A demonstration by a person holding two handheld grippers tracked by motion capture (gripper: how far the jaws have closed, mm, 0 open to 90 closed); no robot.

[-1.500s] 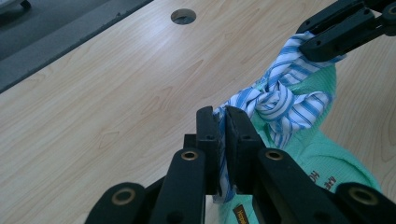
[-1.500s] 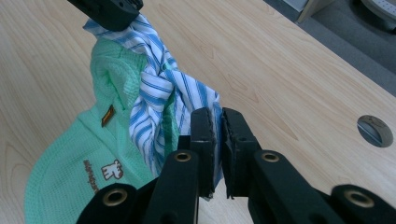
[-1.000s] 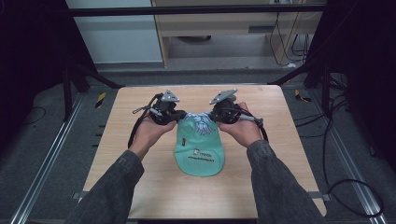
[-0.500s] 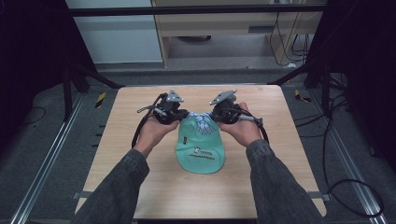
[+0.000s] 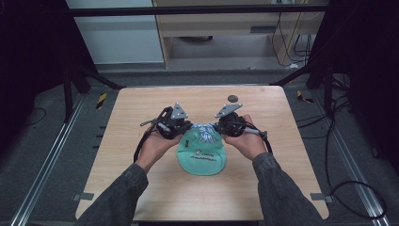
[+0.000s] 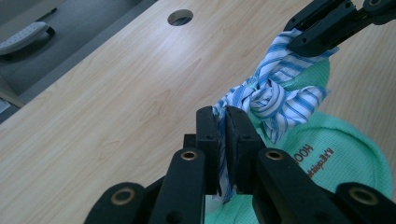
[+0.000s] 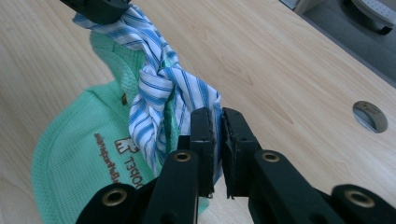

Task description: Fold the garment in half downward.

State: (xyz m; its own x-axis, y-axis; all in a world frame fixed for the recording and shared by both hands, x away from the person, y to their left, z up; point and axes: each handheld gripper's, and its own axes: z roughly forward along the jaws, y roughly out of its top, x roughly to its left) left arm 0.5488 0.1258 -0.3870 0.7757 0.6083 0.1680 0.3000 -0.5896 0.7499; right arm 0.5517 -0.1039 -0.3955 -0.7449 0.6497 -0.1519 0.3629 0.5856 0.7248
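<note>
High view: both hands have sunk toward the table [image 5: 141,113] — left gripper [image 5: 175,127] and right gripper [image 5: 225,126] clamped on striped-cloth [image 5: 204,133] ends, knot above green pouch [image 5: 201,157]; tightening likely.

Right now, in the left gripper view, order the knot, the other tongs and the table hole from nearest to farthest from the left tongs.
1. Knot, just right of the left tongs.
2. Other tongs, upper right.
3. Table hole, top, farthest.

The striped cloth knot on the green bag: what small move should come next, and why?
Probably pull the two ends apart. The left gripper and the right gripper each clamp one end of the striped cloth, and its knot on the green bag looks loose.
</note>
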